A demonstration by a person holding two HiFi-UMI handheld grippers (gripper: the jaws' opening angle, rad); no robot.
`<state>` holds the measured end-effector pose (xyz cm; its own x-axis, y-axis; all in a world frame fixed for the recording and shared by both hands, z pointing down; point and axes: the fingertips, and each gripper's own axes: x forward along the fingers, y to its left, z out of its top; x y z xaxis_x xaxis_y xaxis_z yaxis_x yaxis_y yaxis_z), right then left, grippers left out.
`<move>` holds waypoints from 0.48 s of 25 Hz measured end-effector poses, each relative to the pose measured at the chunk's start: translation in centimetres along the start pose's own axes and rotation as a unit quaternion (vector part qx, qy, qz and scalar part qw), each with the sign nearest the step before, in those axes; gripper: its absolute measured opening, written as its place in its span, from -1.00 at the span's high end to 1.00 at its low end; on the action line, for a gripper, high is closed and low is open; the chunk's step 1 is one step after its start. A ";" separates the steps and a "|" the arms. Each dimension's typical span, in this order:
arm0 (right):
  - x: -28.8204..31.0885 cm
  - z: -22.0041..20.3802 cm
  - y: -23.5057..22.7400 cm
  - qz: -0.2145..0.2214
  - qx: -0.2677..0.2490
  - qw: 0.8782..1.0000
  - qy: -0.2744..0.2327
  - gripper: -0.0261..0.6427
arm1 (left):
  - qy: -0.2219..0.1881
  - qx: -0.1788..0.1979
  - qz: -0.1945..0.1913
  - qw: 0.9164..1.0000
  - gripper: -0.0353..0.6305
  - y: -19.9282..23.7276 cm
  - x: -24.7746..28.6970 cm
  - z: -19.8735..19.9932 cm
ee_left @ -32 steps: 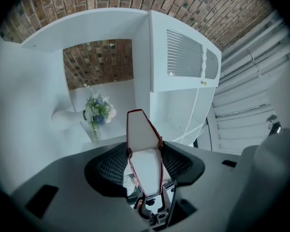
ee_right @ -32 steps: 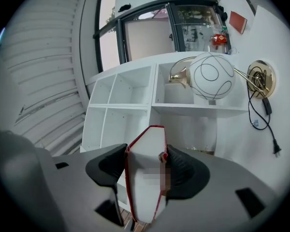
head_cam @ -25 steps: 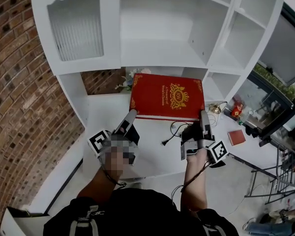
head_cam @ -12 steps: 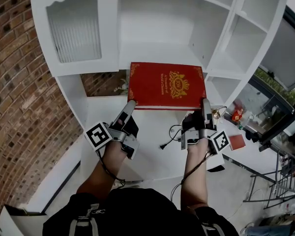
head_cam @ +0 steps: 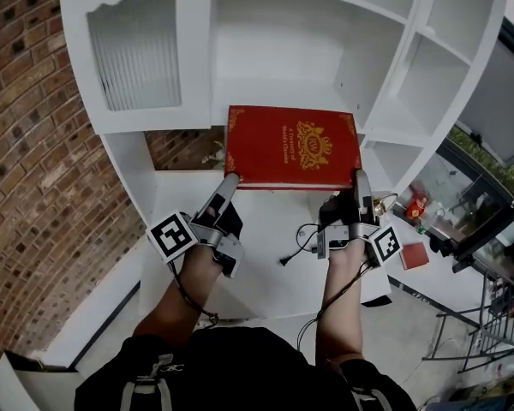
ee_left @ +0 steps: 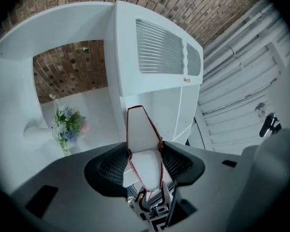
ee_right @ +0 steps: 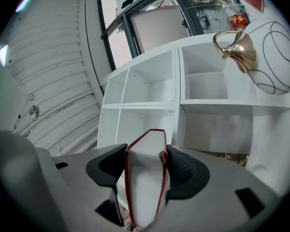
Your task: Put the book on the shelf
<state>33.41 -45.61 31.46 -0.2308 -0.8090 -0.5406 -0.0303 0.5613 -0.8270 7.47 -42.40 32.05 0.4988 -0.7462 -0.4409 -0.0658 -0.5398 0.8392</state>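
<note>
**Left gripper (head_cam: 228, 181) and right gripper (head_cam: 360, 180) holding the red book (head_cam: 291, 146) before the shelf (head_cam: 274, 75)**

At the lower middle of the head view, the left gripper is clamping the near left corner of the red book and the right gripper is clamping the near right corner. In each gripper view the jaws are pressing on both covers, closed only as far as the thickness of the book allows.

The book is hanging in the middle of the head view, cover up and about level. It is above the white desk surface (head_cam: 257, 272) and just before the open middle compartment of the shelf.

I judge that two grips are being used because the book is wide and would be tipping if held at one corner. It is probably being held flat so that its far edge can slide in.

That far edge is overlapping the shelf board in the head view, so I cannot tell whether it is touching the board or not. The gold print (head_cam: 313, 151) on the cover is too small to read, and the underside of the book is hidden.
</note>
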 end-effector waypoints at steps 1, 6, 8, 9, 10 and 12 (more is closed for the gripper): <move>0.2 -0.2 -0.1 0.000 0.000 1.000 0.002 0.11 | -0.003 0.003 0.000 1.000 0.18 0.0 0.1 0.3; 1.6 -0.9 -1.0 -0.018 0.004 1.000 0.007 0.11 | -0.022 0.022 0.003 1.000 0.18 0.3 1.0 2.1; 2.2 -1.0 -1.4 -0.027 0.002 1.000 0.007 0.11 | -0.027 0.029 0.003 0.999 0.18 0.6 1.5 2.6; 2.5 -1.0 -1.6 -0.030 0.001 1.000 0.008 0.11 | -0.028 0.031 0.001 0.999 0.18 0.7 1.9 2.8; 2.9 -1.0 -1.9 -0.034 0.000 0.999 0.009 0.11 | -0.029 0.033 -0.002 0.999 0.18 0.7 2.2 3.0; 3.5 -1.0 -2.5 -0.042 -0.002 0.999 0.012 0.10 | -0.033 0.040 -0.008 0.999 0.18 0.7 3.0 3.4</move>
<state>31.67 -49.68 31.79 -0.2503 -0.8486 -0.4661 -0.0541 0.4929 -0.8684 5.93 -46.36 30.25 0.4433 -0.7598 -0.4756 -0.1285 -0.5790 0.8051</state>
